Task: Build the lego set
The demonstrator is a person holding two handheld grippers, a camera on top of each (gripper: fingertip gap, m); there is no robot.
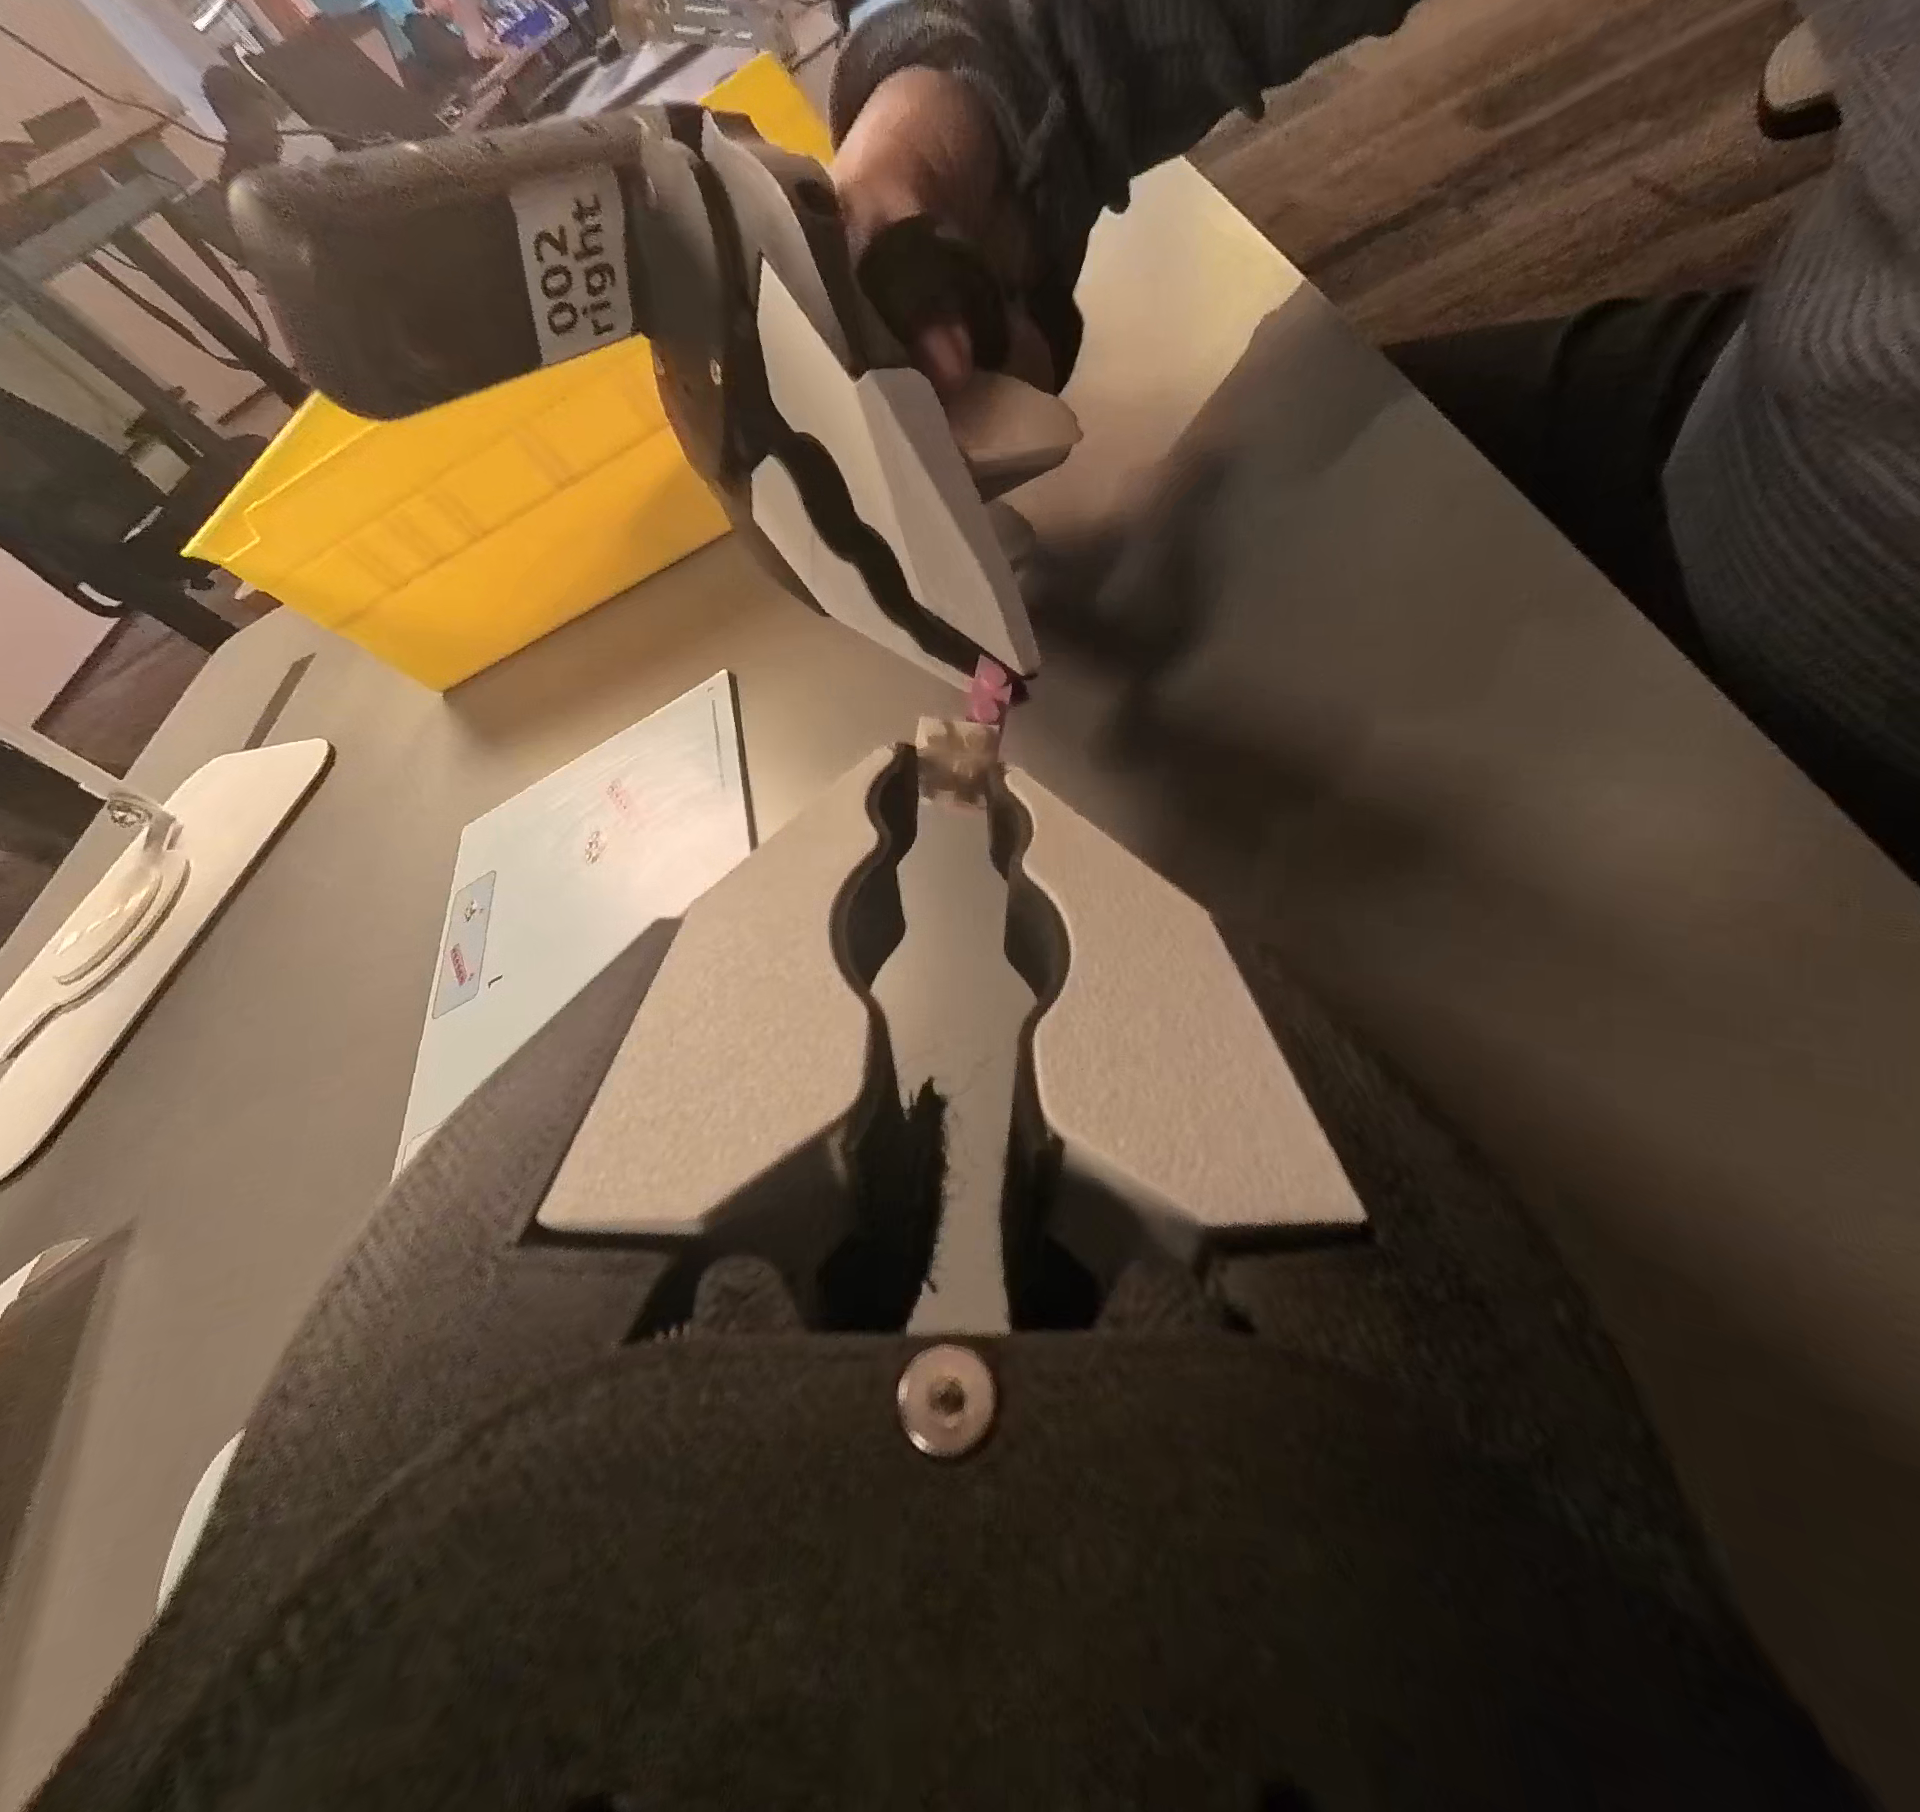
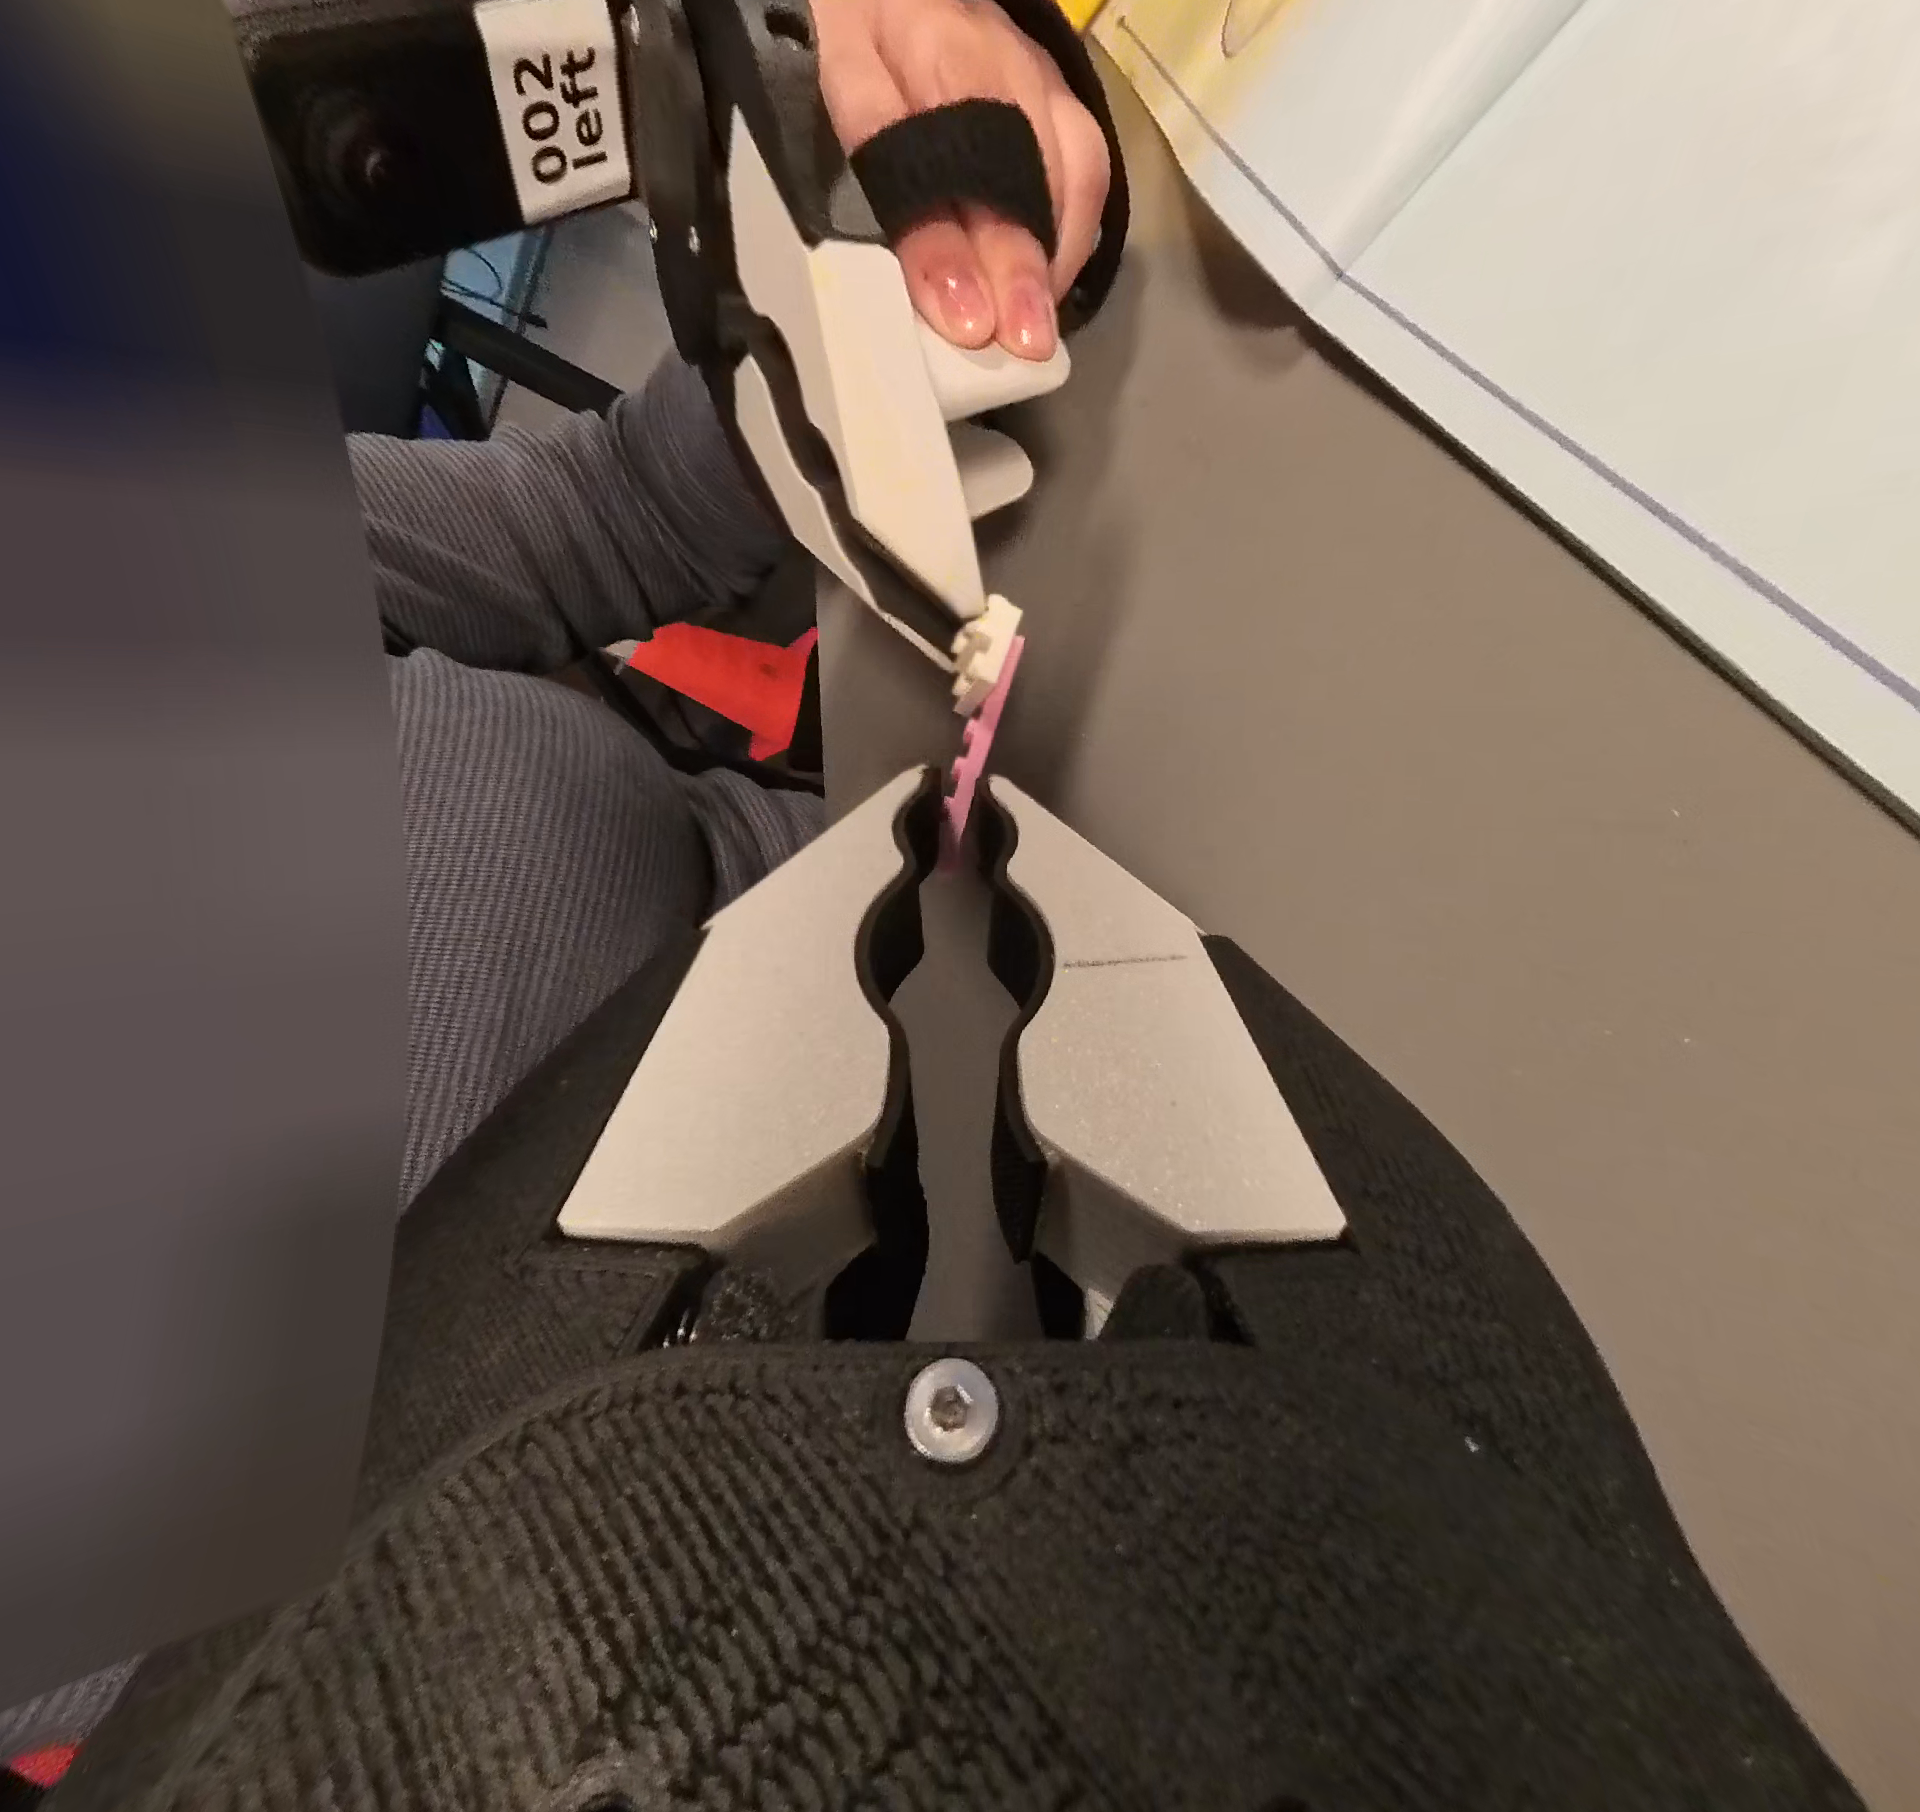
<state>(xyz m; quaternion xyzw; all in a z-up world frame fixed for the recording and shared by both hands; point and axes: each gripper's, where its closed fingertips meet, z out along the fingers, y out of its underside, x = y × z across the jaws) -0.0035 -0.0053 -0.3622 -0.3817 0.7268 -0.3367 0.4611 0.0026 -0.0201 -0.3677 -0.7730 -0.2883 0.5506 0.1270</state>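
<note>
In the left wrist view my left gripper [image 1: 951,765] is shut on a small cream-white toothed piece [image 1: 956,773], held above the grey table [image 1: 1351,723]. My right gripper [image 1: 997,671] reaches in from the upper left, shut on a thin pink toothed piece [image 1: 992,700] just above the white one. In the right wrist view my right gripper [image 2: 961,791] pinches the pink strip [image 2: 977,754] edge-on. My left gripper [image 2: 971,630] comes down from above with the white piece [image 2: 987,656], which lies against the pink strip's far end.
A yellow bin [image 1: 468,515] stands at the back left. A white printed sheet [image 1: 603,858] lies on the table and also shows in the right wrist view [image 2: 1558,204]. A white board [image 1: 156,889] bearing a clear plastic part lies at the left. A person's sleeve [image 2: 520,827] is close by. Both grippers' tips are close together, under 4 cm apart.
</note>
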